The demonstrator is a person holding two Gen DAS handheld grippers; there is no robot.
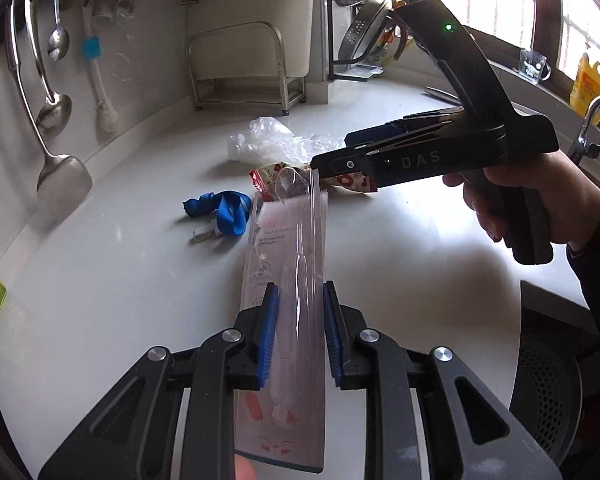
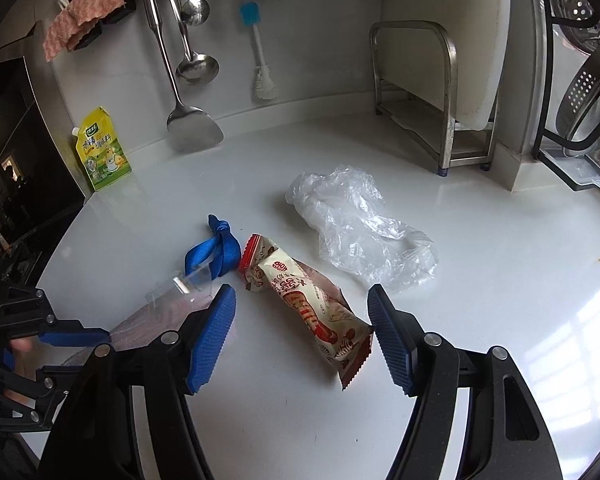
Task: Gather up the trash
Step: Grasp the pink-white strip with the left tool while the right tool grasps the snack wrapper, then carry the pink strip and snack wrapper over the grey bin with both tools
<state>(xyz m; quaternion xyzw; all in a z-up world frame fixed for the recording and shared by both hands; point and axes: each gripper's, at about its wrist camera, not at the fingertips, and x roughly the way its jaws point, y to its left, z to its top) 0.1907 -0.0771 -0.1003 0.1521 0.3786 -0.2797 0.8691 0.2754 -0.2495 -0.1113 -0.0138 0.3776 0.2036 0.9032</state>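
My left gripper (image 1: 300,328) is shut on a long clear plastic blister pack (image 1: 288,280) and holds it above the white counter (image 1: 120,280). The pack also shows in the right wrist view (image 2: 168,304), with the left gripper (image 2: 40,352) at the lower left. My right gripper (image 2: 302,336) is open and hovers just above a red and cream snack wrapper (image 2: 312,308), its pads either side of it. In the left wrist view the right gripper (image 1: 332,156) sits over that wrapper (image 1: 352,182). A crumpled clear plastic bag (image 2: 356,228) and a knotted blue strap (image 2: 216,252) lie nearby.
A yellow-green seasoning pouch (image 2: 100,152) stands against the back wall. Ladles and a spatula (image 2: 192,124) hang above the counter. A steel rack (image 2: 428,96) and a dish rack with a colander (image 2: 588,96) stand at the right. A black round appliance (image 1: 548,392) is at the near right.
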